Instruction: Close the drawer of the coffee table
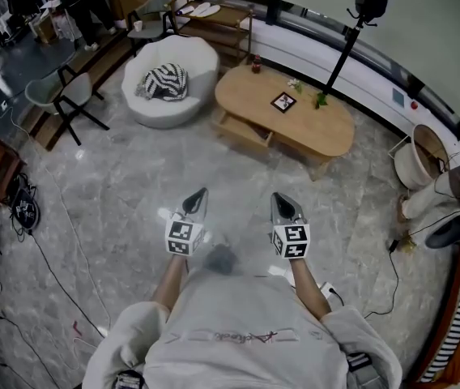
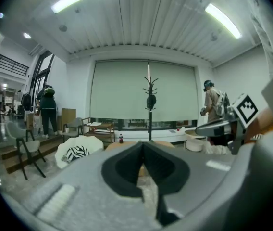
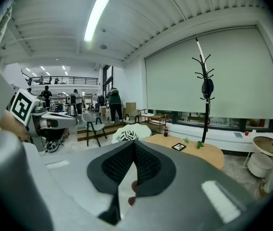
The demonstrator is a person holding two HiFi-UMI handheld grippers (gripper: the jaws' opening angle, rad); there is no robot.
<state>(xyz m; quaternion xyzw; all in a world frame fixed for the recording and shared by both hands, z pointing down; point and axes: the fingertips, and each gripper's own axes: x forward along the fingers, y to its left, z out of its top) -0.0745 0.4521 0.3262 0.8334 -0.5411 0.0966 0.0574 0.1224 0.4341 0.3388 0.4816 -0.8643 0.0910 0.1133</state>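
The oval wooden coffee table [image 1: 295, 112] stands ahead on the grey floor, its drawer [image 1: 244, 130] pulled out on the near left side. A small framed picture [image 1: 283, 101], a bottle [image 1: 256, 64] and a little plant [image 1: 321, 100] sit on its top. My left gripper [image 1: 197, 198] and right gripper [image 1: 285, 203] are held side by side in the air well short of the table, both shut and empty. The right gripper view shows the table [image 3: 194, 151] to the right of its jaws; in the left gripper view it [image 2: 165, 143] is mostly hidden behind the gripper body.
A white round armchair [image 1: 170, 79] with a striped cushion [image 1: 163, 82] stands left of the table. A black coat stand [image 1: 351, 35] rises behind it. Dark chairs [image 1: 64, 96] are at the left, a white basket [image 1: 421, 156] at the right, and cables [image 1: 60, 282] lie on the floor.
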